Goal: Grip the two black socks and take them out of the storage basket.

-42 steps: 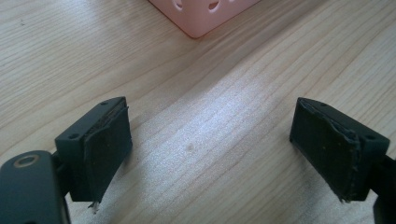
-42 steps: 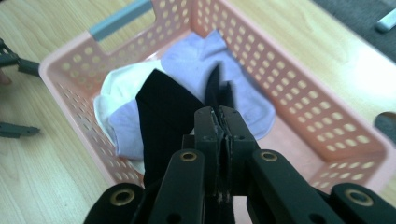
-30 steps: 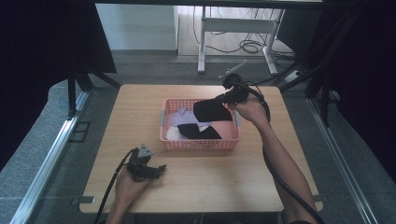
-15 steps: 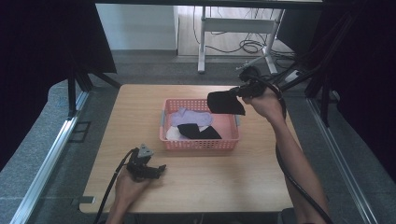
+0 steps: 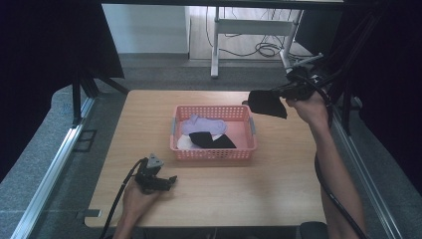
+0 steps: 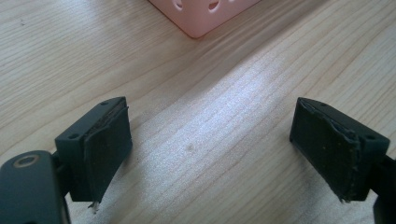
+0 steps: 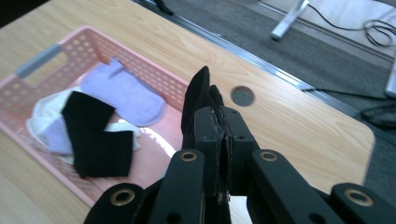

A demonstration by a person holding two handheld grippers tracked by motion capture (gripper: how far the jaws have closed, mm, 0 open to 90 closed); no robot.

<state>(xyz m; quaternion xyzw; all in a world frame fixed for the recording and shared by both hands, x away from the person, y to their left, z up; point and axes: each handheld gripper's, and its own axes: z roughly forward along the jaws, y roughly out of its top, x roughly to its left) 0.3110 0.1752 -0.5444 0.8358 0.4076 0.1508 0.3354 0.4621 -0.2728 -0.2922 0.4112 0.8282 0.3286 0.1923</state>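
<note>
Right gripper (image 5: 278, 94) clamped on a black sock (image 5: 267, 103), held in the air right of the pink basket (image 5: 214, 154). Left gripper (image 5: 166, 180) wide open, empty, near-left on the wooden worktop (image 5: 278, 189). Grey floor (image 5: 45, 149), dark curtains (image 5: 50, 45) both sides.

1. The left gripper (image 6: 210, 154) hangs close over the wooden tabletop (image 6: 210, 93), its two black jaws standing wide apart with bare wood between them.
2. The worn pads (image 6: 105, 154) face each other, their edges frayed.
3. A corner of the pink perforated basket (image 6: 201, 14) sits on the tabletop beyond the jaws, well apart from them.
</note>
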